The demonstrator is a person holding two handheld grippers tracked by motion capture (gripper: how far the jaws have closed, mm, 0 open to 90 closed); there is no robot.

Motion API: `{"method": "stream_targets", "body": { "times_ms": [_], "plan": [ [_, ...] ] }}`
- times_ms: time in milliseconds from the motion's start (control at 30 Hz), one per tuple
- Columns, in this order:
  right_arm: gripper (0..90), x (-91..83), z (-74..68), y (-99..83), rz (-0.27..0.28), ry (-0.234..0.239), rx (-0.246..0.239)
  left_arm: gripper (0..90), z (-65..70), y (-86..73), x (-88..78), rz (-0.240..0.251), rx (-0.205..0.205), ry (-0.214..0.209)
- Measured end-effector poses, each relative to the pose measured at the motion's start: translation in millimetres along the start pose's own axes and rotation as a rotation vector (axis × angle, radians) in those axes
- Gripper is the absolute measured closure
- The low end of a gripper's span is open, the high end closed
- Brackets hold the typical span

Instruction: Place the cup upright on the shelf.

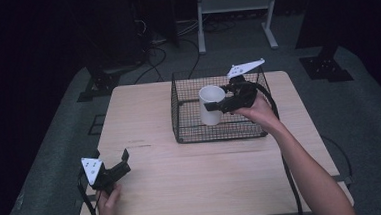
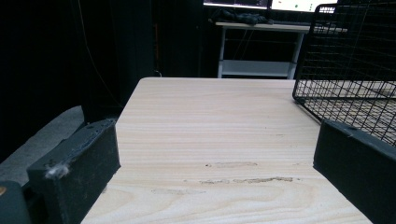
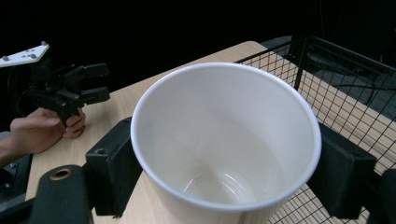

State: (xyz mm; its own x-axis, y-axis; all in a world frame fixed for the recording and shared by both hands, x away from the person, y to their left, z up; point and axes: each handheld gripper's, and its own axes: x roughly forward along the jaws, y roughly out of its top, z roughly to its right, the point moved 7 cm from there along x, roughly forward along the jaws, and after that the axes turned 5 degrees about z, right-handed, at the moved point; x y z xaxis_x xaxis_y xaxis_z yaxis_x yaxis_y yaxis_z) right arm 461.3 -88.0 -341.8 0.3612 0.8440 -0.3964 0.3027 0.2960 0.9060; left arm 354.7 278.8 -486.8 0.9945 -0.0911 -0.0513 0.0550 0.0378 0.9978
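Cup (image 1: 211, 105): white, empty, upright, clamped across its body between the jaws of the right gripper (image 1: 212, 106); it sits over the wire basket (image 1: 180, 133), at the height of the rim. Basket stands on the far right part of the wooden table (image 1: 183, 188). Handling note: keep the cup level and clear of the mesh walls, hold the squeeze steady, and avoid knocking the rim. Left gripper (image 1: 122, 160): jaws apart, empty, resting near the table's front left corner.
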Motion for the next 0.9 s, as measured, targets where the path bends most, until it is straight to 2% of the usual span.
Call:
{"method": "stream_targets", "body": {
  "times_ms": [333, 467, 567, 667, 900],
  "plan": [
    [19.5, 12.0, 13.4, 8.9, -0.019, -0.01, 0.004, 0.0, 0.8, 0.0, 0.2, 0.002, 0.003, -0.001],
    [19.5, 23.1, 20.7, 13.1, -0.022, -0.023, 0.012, 0.0, 0.7, 0.0, 0.3, 0.002, 0.003, -0.001],
    [19.5, 27.8, 23.4, 14.0, -0.024, -0.016, 0.022, 0.0, 0.9, 0.0, 0.1, 0.002, 0.003, -0.002],
    [19.5, 35.0, 27.9, 13.0, -0.021, -0.018, 0.036, 0.0, 0.5, 0.0, 0.2, 0.002, 0.002, -0.002],
    [19.5, 50.9, 39.7, 1.2, -0.051, -0.017, 0.063, 0.0, 0.7, 0.1, 0.2, 0.004, 0.002, -0.003]
  ]
}}
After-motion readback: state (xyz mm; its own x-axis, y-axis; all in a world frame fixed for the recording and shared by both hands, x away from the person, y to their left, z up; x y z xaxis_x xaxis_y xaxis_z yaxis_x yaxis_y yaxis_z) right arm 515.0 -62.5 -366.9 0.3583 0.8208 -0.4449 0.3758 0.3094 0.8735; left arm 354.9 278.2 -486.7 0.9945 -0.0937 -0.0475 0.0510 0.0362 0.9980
